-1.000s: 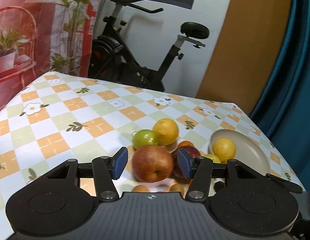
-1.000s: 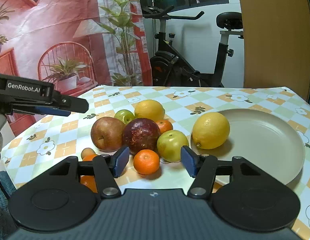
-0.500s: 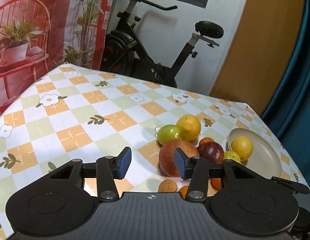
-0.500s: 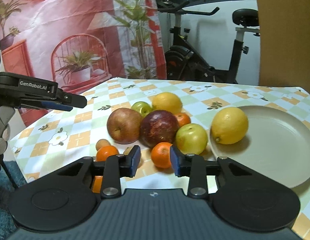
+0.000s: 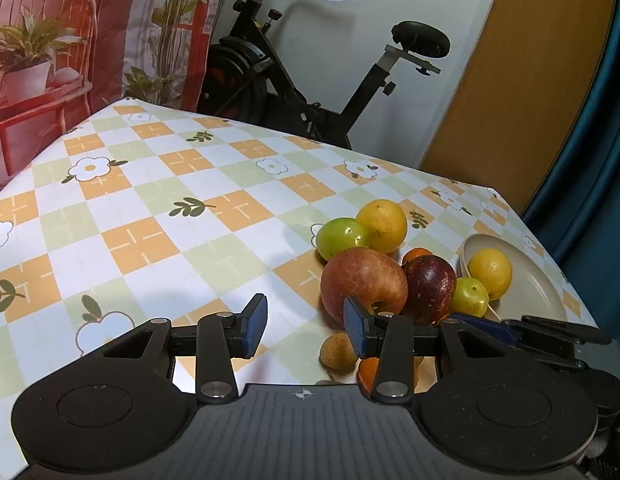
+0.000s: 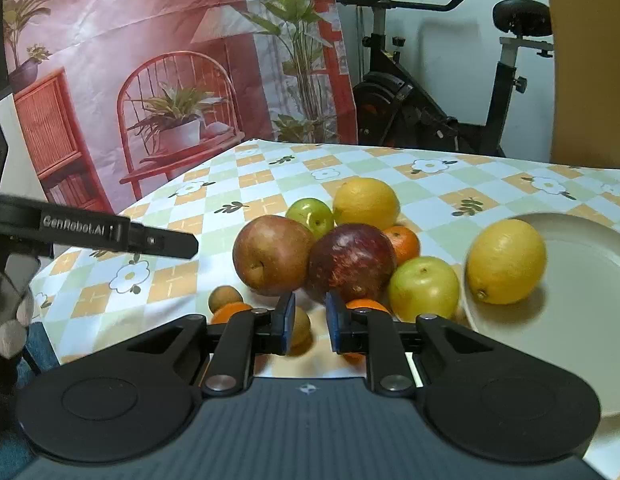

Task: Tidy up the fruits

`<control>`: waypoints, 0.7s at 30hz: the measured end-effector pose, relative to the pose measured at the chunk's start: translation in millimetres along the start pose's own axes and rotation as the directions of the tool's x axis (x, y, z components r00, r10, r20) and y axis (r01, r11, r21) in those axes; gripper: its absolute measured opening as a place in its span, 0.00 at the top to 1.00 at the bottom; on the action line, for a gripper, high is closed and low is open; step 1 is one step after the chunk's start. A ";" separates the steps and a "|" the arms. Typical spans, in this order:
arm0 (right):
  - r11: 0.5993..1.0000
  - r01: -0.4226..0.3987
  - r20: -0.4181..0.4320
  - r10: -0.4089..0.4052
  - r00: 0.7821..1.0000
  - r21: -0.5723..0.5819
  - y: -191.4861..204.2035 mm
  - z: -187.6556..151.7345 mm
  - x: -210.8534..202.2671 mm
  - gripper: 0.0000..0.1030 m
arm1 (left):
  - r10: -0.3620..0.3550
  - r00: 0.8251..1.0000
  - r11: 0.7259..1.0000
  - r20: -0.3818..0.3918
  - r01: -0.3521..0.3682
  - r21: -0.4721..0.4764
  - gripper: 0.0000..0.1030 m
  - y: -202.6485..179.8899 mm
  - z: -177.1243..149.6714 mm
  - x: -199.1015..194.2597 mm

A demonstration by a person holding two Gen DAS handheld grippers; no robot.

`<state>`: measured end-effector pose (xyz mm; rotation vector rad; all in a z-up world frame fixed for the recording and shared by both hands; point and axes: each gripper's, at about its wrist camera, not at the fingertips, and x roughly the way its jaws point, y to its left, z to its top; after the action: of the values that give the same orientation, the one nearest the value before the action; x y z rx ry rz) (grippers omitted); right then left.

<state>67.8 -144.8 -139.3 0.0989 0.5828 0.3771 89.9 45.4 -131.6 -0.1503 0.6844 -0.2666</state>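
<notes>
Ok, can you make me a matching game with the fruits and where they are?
Things:
1. lemon
2. red apple
3. dark red fruit
4. plate

Places or looks:
A. leftmost of the big fruits in the right wrist view
B. cream, on the right of the pile
C. sitting on the plate
D. wedged between the red apple and a green fruit

Pairs: 1-C, 2-A, 3-D, 4-B

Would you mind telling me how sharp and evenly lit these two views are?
Left wrist view: sharp, fisheye bending the tablecloth edges, soft shadows beside the red apple. Right wrist view: slight blur on the lemon and plate rim.
</notes>
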 end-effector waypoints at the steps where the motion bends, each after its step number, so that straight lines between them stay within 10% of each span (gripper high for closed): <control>1: 1.000 -0.003 -0.002 0.003 1.000 0.000 0.8 1.9 2.4 0.81 | -0.001 1.000 1.000 -0.002 0.001 -0.003 0.57 0.4 -0.4 0.7; 21: 1.000 -0.029 -0.083 0.030 0.996 0.012 1.0 -8.0 2.4 0.81 | -0.028 0.999 0.999 -0.030 0.027 -0.033 0.57 3.2 -7.0 11.2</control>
<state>64.9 -143.1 -146.9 0.1027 0.6664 0.4084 94.2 44.8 -144.4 -0.1866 0.7178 -0.2846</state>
